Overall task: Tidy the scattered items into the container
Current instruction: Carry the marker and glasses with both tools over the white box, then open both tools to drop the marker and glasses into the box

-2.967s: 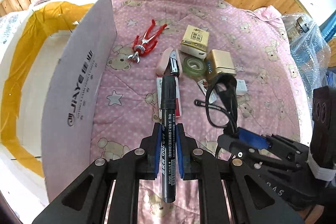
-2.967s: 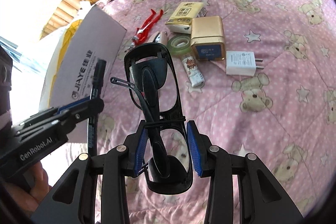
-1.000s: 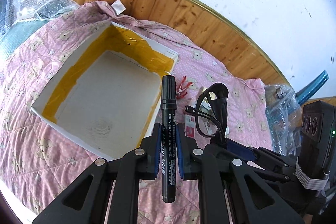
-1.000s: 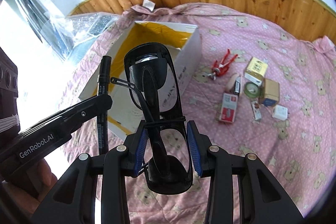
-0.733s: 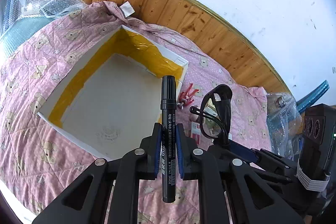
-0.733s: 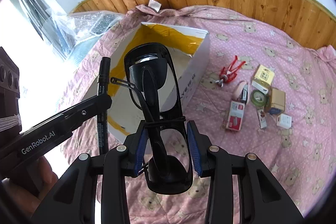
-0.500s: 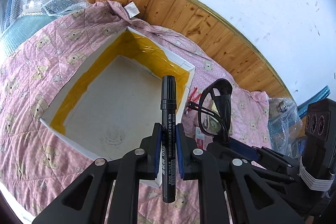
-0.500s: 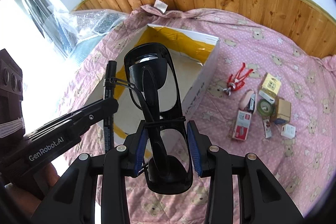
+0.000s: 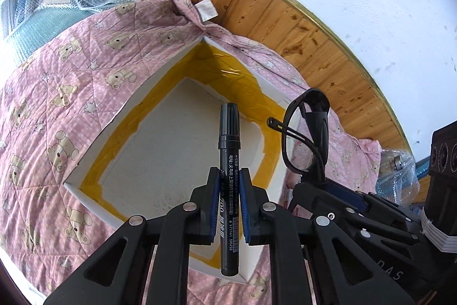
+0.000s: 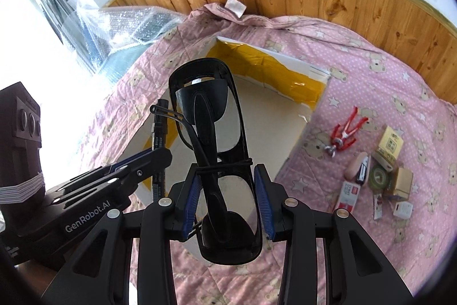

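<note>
Pink bear-print quilt covers the bed. On it sits the white cardboard box, open top, yellow tape lining inside, nothing visible in it. My left gripper pinches a black marker, upright, above the box floor. My right gripper clamps folded black sunglasses, held just beside the left one above the box. Leftovers lie on the quilt right of the box: red pliers, tape roll, small boxes.
</note>
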The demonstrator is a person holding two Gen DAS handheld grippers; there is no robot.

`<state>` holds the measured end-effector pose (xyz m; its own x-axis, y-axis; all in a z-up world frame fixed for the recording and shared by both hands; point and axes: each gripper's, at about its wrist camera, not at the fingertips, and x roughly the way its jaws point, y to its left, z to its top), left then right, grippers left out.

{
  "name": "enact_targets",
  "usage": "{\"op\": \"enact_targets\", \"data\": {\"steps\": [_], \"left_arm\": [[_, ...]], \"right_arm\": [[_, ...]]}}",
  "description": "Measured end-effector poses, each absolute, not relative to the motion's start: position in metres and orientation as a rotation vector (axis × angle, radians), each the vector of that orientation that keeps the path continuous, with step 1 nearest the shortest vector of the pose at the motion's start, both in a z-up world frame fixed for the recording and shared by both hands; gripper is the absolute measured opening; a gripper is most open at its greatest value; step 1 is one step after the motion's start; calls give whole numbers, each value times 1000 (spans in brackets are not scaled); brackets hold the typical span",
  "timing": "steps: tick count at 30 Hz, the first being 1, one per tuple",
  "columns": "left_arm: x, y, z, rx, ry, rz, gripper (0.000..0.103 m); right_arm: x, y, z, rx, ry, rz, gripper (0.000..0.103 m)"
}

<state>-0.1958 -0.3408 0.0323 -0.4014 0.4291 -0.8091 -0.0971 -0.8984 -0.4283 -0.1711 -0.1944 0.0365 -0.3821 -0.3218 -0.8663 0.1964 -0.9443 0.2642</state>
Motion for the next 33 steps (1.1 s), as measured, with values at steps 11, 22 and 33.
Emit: {"op": "enact_targets", "data": {"steps": [11,22,33], "left_arm": [[-222,-349,3,-1590,-459,2354,14],[-244,-340,-28,-1720,-426,2332,25],[-247,-336,-43,-1789,-382,2307,36]], "right_arm": [[-206,-211,8,1567,-162,-2298,40],[-222,-205,-15,1622,-180,-2257,44],[-221,-198,-27,1645,-231,-2237,45]]}}
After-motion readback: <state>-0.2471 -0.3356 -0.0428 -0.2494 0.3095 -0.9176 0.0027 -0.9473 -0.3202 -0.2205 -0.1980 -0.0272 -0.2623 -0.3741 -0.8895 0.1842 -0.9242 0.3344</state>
